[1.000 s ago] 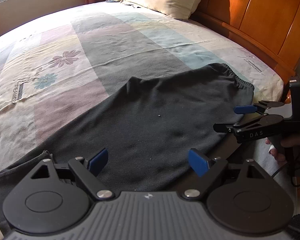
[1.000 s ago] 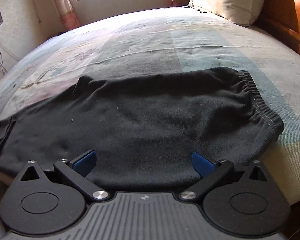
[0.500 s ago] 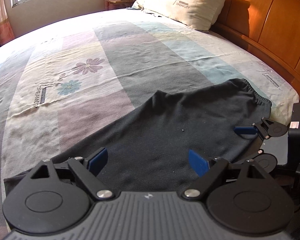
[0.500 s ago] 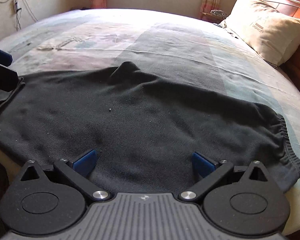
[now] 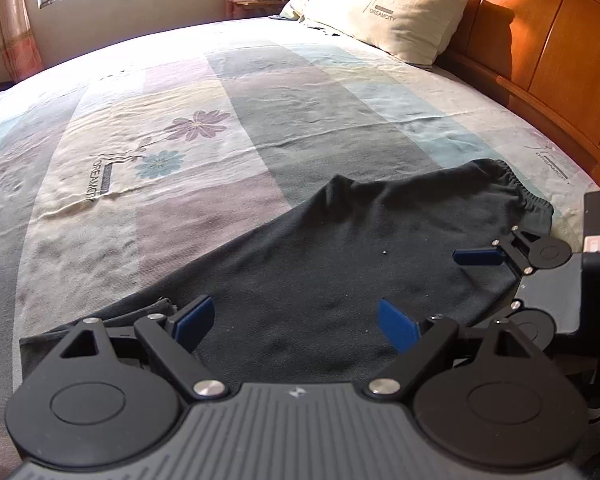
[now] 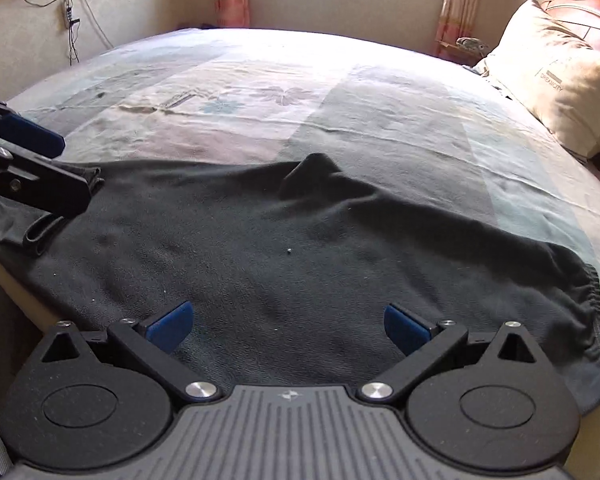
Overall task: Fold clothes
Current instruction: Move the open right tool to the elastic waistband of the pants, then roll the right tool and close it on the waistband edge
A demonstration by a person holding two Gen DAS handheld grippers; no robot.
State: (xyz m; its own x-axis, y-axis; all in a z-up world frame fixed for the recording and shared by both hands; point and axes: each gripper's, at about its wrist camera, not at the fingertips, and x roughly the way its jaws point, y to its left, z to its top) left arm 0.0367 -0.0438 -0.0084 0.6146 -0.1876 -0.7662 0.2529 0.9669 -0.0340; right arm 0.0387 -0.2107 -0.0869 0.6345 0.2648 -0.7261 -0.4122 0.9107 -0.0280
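Dark shorts (image 6: 284, 264) spread flat across lower half of frame on the bed (image 5: 260, 92), ready for folding. Left tongs (image 5: 296, 322) and right tongs (image 6: 286, 326) both released, empty, hovering above near edge, probably choosing grip points.

"DREAMCITY" is printed on the cream fabric pillow (image 5: 384, 12) by the headboard. The same word is printed twice on the pastel patchwork bedsheet (image 5: 100, 178): beside the flowers and near the orange wooden headboard.
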